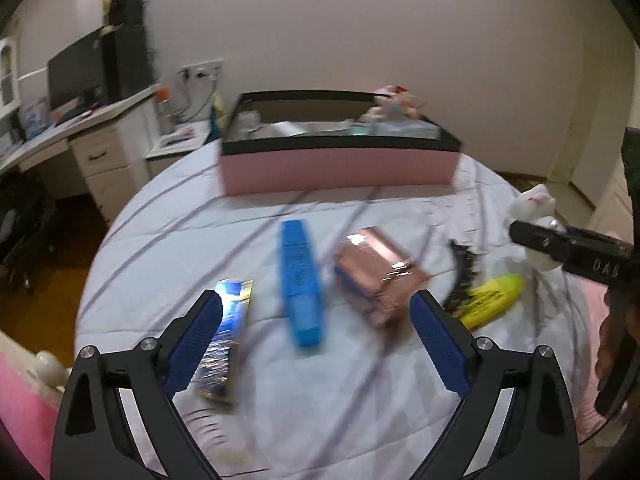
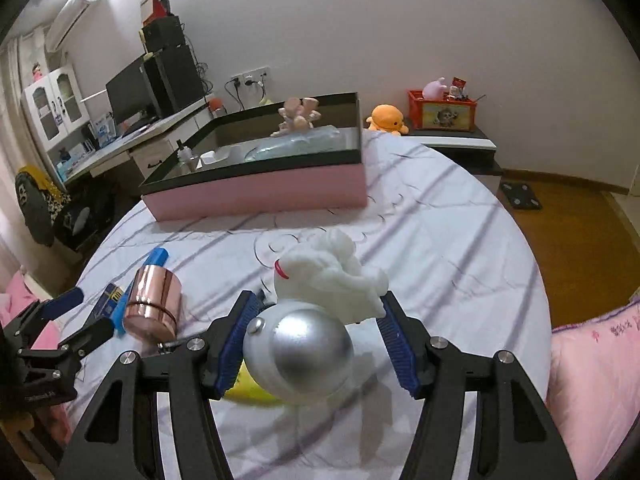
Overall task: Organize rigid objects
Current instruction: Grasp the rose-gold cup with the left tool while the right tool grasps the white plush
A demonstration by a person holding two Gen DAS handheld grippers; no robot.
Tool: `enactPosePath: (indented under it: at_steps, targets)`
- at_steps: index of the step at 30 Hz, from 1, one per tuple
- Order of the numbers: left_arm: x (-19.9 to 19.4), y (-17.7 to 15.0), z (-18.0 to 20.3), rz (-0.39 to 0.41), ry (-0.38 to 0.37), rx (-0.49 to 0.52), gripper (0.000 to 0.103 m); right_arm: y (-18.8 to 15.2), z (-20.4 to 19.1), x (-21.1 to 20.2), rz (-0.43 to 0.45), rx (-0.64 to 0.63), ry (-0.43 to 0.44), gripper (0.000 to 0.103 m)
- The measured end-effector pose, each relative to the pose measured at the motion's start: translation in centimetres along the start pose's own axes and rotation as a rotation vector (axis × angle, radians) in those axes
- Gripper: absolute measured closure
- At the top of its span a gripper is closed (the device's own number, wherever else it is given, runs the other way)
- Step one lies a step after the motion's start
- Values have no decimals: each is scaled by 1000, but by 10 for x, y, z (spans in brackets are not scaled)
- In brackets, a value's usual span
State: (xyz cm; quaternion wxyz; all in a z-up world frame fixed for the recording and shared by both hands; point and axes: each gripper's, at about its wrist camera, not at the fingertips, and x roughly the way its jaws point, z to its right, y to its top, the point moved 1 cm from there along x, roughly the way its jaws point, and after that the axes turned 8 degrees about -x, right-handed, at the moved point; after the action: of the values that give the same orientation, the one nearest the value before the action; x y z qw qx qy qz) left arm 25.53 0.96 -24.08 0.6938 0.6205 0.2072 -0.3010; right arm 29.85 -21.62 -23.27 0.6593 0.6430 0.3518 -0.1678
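Note:
My right gripper (image 2: 320,298) is shut on a toy with a silver ball (image 2: 298,360) and a white plush top (image 2: 332,276), held just above the bed; the toy's white plush top (image 1: 532,204) shows at the right edge of the left wrist view. My left gripper (image 1: 316,298) stands open over the striped sheet with nothing held. Ahead of it lie a blue case (image 1: 300,280), a rose-gold container (image 1: 376,272), a shiny foil box (image 1: 228,340) by the left finger, and a yellow tube (image 1: 494,300). A pink box with a black rim (image 1: 340,168) stands farther back.
The pink box (image 2: 260,192) holds a small pink plush, a bottle and clear plastic items. A black bristly item (image 1: 460,272) lies by the yellow tube. Past the bed are a desk with a monitor (image 2: 132,96), an orange plush (image 2: 386,120) and a red crate (image 2: 442,110).

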Motion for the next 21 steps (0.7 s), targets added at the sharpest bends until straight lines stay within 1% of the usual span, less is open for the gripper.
enactPosePath:
  at_steps: [3,7,9,10,13,14,15,18,21]
  targets:
    - [8,4,13,-6,2,8,4,-8,8,-4,-8,14,4,41]
    - [22,9,21,-24,-6,-12,4,-14,16,-5,-7,27,15,41]
    - [31,11,24,-46,24,-4,6,-17,16,-5,-7,30,23,40]
    - [34,11,26,-49,27,5,6,-18,18,-4,-4,35,29,40]
    - [42,11,30,-79,20,20,16,-18,19,-2,-1,37,44,40]
    - [43,11,34,-79,31,35,24,-19,19,1,-5,37,49,40]
    - [43,10,38,-76,41,49,34,-19,19,3,-9,38,53,40]
    - [46,9,45,-80,72,94,34,-20,19,9,-18,34,64,40]
    - [48,11,43,-88,56,84,34,-21,16,13,-30,23,60,40]
